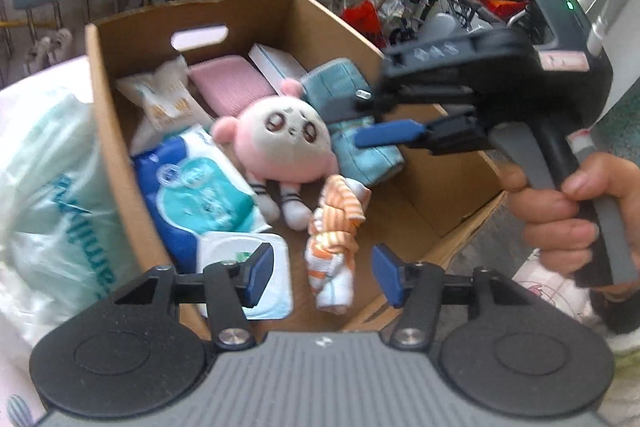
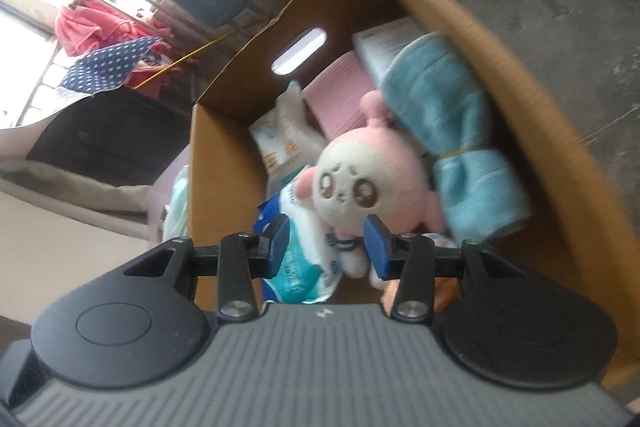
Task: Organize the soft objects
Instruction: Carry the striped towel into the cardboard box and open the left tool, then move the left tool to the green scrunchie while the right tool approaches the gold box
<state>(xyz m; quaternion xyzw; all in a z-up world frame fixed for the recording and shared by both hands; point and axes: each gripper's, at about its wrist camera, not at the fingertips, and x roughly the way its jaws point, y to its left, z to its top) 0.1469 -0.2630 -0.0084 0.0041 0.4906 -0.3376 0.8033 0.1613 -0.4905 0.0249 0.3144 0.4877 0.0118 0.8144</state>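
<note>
The left gripper [image 1: 322, 275] hangs over the near end of a cardboard box [image 1: 120, 131], fingers [image 1: 260, 273] spread apart with nothing between them; an orange-striped cloth [image 1: 334, 227] lies twisted on the box floor just beyond the gap, untouched. To its left a white wipes pack [image 1: 244, 259] sits in the near corner, with a blue-and-teal tissue pack [image 1: 200, 191] behind it along the left wall. In the middle of the box lies a pink plush [image 1: 280, 143], face up, legs pointing toward the near end. The right gripper [image 1: 384, 135] reaches in from the right, held by a hand [image 1: 576, 223] on its handle, with one blue finger over a blue towel [image 1: 352, 131] that lies against the right wall. In the right wrist view its fingers [image 2: 378, 251] are parted and grip nothing, the plush's legs showing in the gap beyond them. Farther back are a pink cloth [image 1: 230, 83], a cream packet [image 1: 164, 99] and a white carton [image 1: 276, 63] by the end wall with its handle slot. A plastic bag [image 1: 52, 187] lies outside the box on the left.
</note>
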